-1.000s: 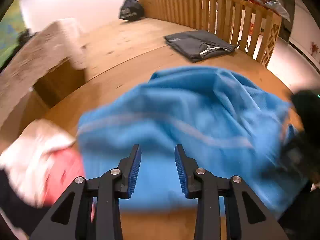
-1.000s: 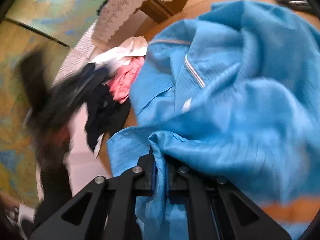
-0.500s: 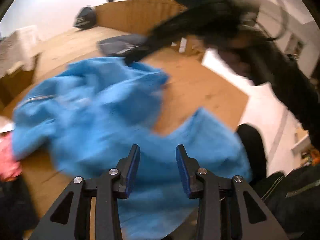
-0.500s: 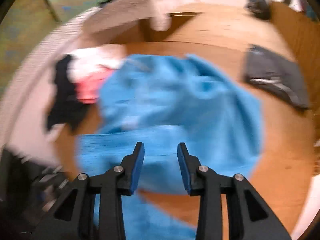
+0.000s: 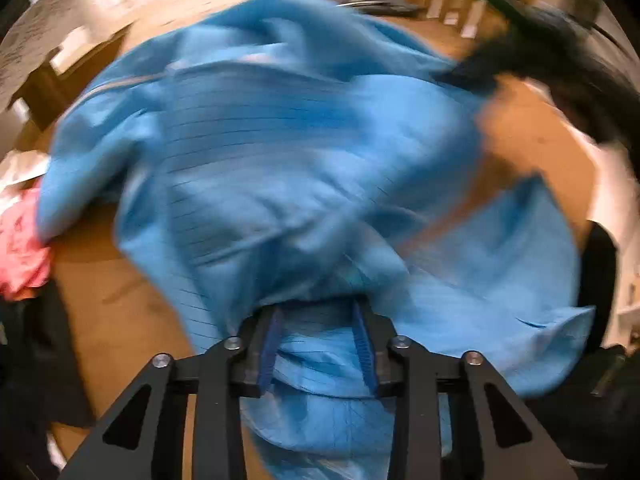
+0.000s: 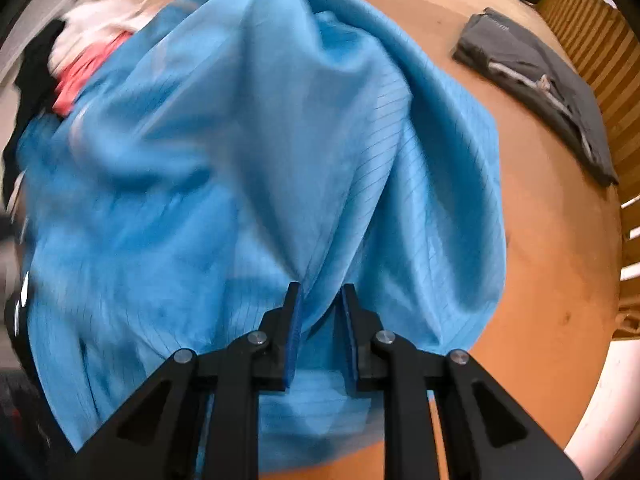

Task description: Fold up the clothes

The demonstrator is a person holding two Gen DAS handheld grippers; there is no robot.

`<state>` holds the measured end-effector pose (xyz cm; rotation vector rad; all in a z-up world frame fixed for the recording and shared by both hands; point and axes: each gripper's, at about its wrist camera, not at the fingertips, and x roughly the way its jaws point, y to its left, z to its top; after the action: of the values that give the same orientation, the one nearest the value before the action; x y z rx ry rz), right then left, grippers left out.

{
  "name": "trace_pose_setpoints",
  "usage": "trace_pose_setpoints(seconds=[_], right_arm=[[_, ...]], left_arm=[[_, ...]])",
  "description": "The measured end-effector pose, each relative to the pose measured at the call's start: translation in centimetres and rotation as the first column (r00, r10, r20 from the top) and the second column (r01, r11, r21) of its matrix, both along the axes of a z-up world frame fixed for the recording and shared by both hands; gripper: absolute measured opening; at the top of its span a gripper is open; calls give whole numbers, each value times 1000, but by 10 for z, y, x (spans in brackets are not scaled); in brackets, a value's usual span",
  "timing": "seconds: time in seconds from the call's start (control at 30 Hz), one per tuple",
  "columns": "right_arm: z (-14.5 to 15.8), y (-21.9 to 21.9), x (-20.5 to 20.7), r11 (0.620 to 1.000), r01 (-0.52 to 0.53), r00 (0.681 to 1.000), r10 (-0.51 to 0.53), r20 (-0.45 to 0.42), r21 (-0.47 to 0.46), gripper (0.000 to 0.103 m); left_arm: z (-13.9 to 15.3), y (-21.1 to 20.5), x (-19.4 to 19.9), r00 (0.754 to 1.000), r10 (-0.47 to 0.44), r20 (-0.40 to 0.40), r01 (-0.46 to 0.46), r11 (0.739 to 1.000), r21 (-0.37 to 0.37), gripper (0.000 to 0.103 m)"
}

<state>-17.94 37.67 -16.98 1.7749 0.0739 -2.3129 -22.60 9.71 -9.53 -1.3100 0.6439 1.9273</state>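
The blue garment (image 6: 248, 152) lies bunched and rumpled across the wooden table (image 6: 552, 248), its cloth heaped in deep folds and creases, with no flat panel or tidy edge to be seen (the left wrist view is blurred, so finer detail there is lost). By that, this piece is not folded as it lies; it would need spreading flat and then folding.

The right gripper (image 6: 318, 312) has cloth gathered between its fingers, which stand a little apart with a ridge of fabric pinched up between them; whether they truly bite it I cannot tell. The left gripper (image 5: 318, 340) sits with its fingers spread wide and blue cloth lying loosely in the gap, so it reads as released rather than clamped.

Further out, a dark grey garment (image 6: 536, 84) lies flat and squared near the slatted wooden rail (image 6: 600, 40), looking already folded. On the other side a heap of pink (image 5: 20, 248), white (image 6: 100, 20) and black clothes (image 6: 32, 64) lies jumbled just beside the blue one, touching its edge. So one piece appears done, one is in hand, and several more wait.
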Motion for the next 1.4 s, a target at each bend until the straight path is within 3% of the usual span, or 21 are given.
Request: trace_pose_setpoints(seconds=[0.13, 0.23, 0.27, 0.3, 0.37, 0.4, 0.53, 0.7, 0.8, 0.9, 0.93, 0.97, 1.0, 1.13, 1.27, 1.4], right_arm=[[1, -13, 27, 999, -47, 997, 49, 59, -23, 19], [44, -28, 31, 996, -85, 993, 82, -85, -37, 20], [59, -37, 28, 990, -133, 982, 127, -137, -40, 32], [73, -45, 25, 982, -182, 967, 172, -188, -39, 51], [89, -66, 11, 960, -279, 924, 265, -275, -13, 58], [94, -77, 3, 947, -321, 899, 307, -314, 6, 57], [79, -122, -39, 887, -462, 849, 439, -294, -8, 57], [47, -164, -42, 812, -584, 788, 571, -231, 16, 57], [37, -162, -41, 798, -602, 775, 593, -218, 32, 57], [23, -161, -47, 804, -593, 784, 588, -201, 42, 57], [22, -161, -49, 805, -591, 783, 588, -201, 50, 55], [22, -159, -46, 803, -593, 781, 592, -198, 60, 37], [25, -156, -45, 807, -588, 788, 587, -185, 56, 3], [50, -143, -33, 828, -561, 814, 550, -187, -7, 2], [97, -134, -16, 843, -537, 803, 525, -282, 40, 2], [160, -130, -14, 886, -426, 785, 462, -412, 182, 2]], left_arm=[[3, -14, -44, 996, 15, -88, -21, 997, -69, 32], [17, -29, -71, 991, 27, -128, -37, 996, -76, 32], [25, -38, -71, 991, 29, -127, -36, 998, -56, 31], [33, -47, -72, 992, 30, -126, -35, 999, -34, 31], [40, -60, -67, 992, 37, -117, -38, 999, -3, 33], [39, -62, -61, 993, 43, -109, -43, 999, 7, 38], [34, -72, -39, 995, 67, -78, -63, 997, 46, 41], [28, -84, -11, 995, 94, -37, -91, 992, 93, 41], [20, -82, -3, 997, 72, -19, -70, 993, 90, 41], [20, -78, -4, 998, 62, -13, -61, 992, 108, 41], [21, -77, -5, 998, 59, -11, -58, 992, 114, 41], [21, -77, -4, 998, 60, -14, -57, 991, 118, 41], [22, -77, -2, 998, 58, -15, -55, 991, 120, 41], [24, -72, 7, 998, 41, -37, -37, 992, 117, 41], [27, -70, 19, 999, 29, -33, -25, 991, 135, 41], [37, -71, 31, 999, 23, -43, -17, 989, 144, 41]])
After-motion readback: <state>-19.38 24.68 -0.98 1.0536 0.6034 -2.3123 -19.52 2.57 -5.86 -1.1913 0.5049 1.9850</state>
